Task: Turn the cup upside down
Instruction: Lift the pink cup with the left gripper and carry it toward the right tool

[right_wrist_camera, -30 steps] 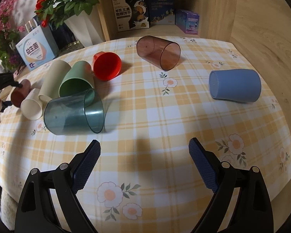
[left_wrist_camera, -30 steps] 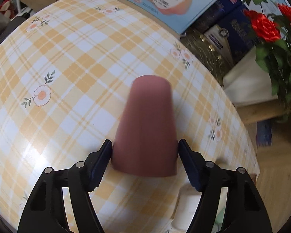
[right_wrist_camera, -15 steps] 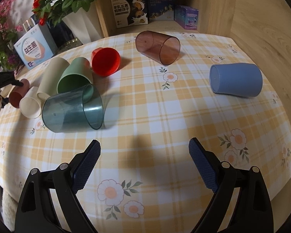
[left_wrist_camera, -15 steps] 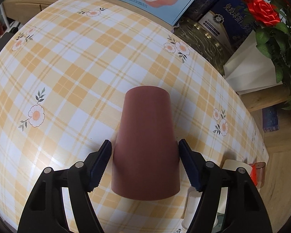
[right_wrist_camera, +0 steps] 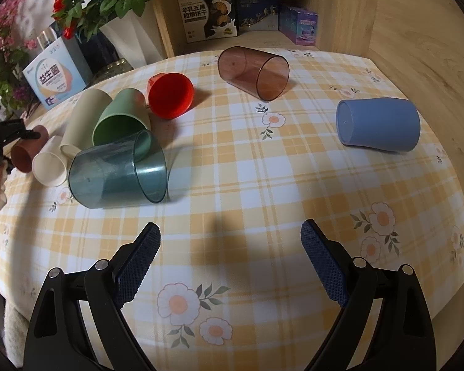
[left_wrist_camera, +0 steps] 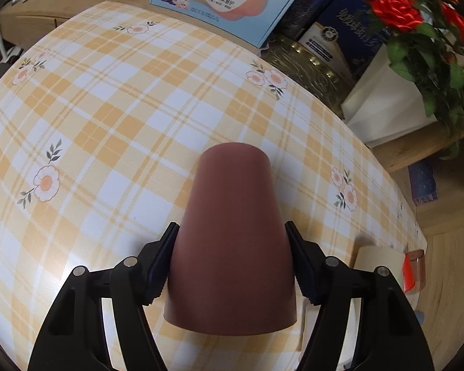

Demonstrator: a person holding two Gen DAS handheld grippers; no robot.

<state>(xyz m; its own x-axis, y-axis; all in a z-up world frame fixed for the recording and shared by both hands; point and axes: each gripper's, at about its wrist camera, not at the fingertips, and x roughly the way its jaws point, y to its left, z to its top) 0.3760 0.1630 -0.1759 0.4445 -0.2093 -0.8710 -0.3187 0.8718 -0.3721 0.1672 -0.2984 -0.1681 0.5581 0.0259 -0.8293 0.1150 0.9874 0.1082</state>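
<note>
Cup (left_wrist_camera: 232, 241), brown, clamped near rim in our left gripper (left_wrist_camera: 232, 259), base pointing away over checked tabletop (left_wrist_camera: 108, 117). Our right gripper (right_wrist_camera: 230, 247) spread wide, holding nothing, teal cup (right_wrist_camera: 117, 173) lying ahead.

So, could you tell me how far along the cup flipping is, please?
Nothing looks finished yet. In hand: the left claw is shut on the brown plastic cup, held above the checked tablecloth. Left: setting it mouth-down. The right claw is open, holding nothing.
</note>
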